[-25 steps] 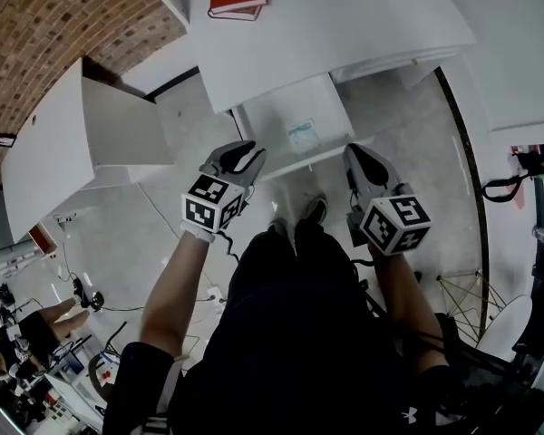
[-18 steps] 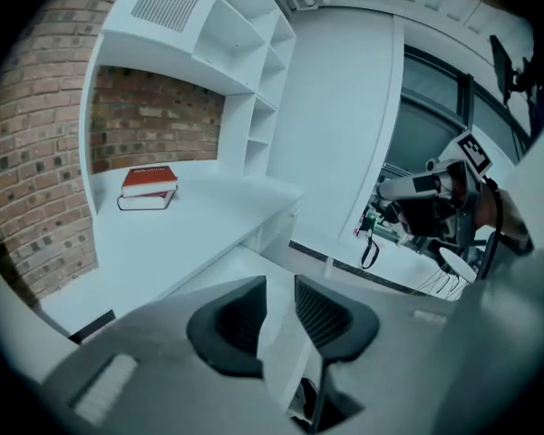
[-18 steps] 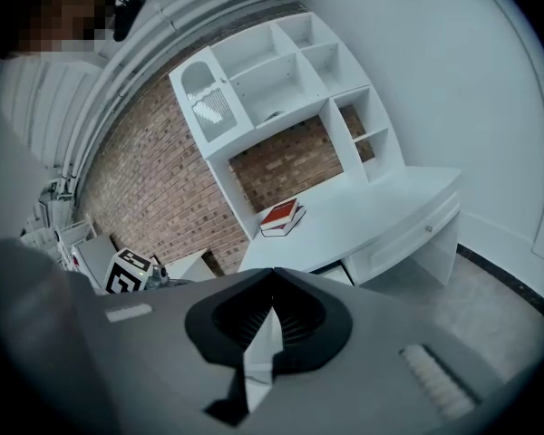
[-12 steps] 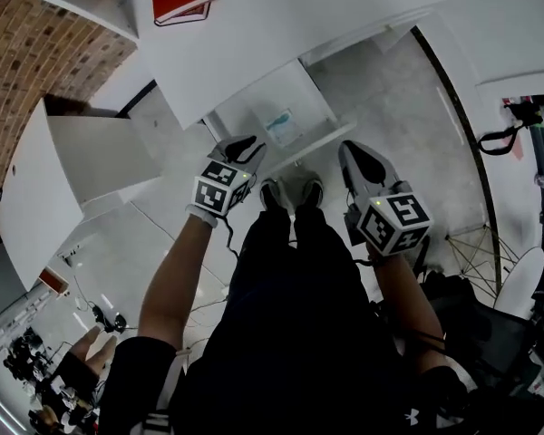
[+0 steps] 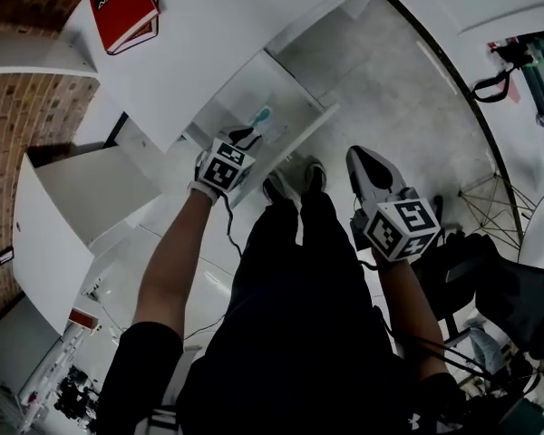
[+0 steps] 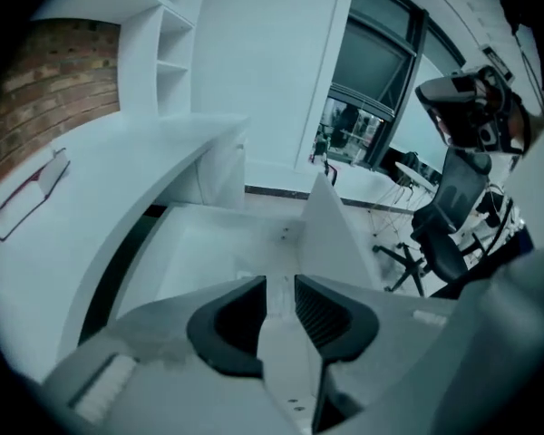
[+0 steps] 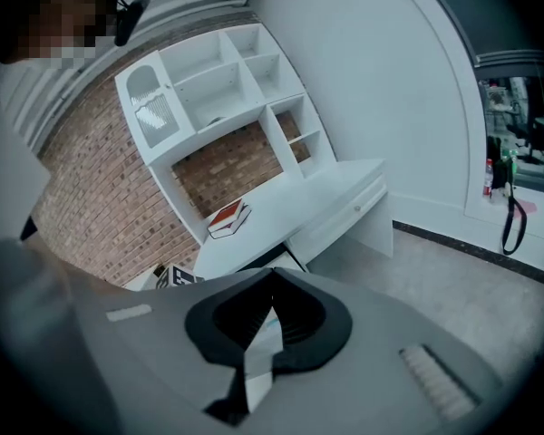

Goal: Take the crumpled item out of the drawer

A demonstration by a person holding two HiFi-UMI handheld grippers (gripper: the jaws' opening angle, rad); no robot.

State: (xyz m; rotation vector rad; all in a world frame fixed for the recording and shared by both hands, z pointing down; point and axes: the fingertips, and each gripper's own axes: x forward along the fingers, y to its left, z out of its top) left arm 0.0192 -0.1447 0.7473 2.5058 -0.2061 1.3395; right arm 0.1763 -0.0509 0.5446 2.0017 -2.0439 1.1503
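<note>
Our left tongs (image 5: 245, 138), slightly parted and empty, hover over the open drawer (image 5: 295, 141) under the surface's (image 5: 254, 16) front edge, where the crumpled item (image 5: 261, 116) lies; our right tongs (image 5: 363, 159) hang closed, well apart

An office, with white desk (image 5: 245, 34), swivel chair (image 6: 450, 236) and shelves (image 7: 219, 78).

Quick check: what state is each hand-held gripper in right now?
Left hand-held gripper: open, jaws slightly apart, nothing between them.
Right hand-held gripper: closed, tips together, holding nothing.
</note>
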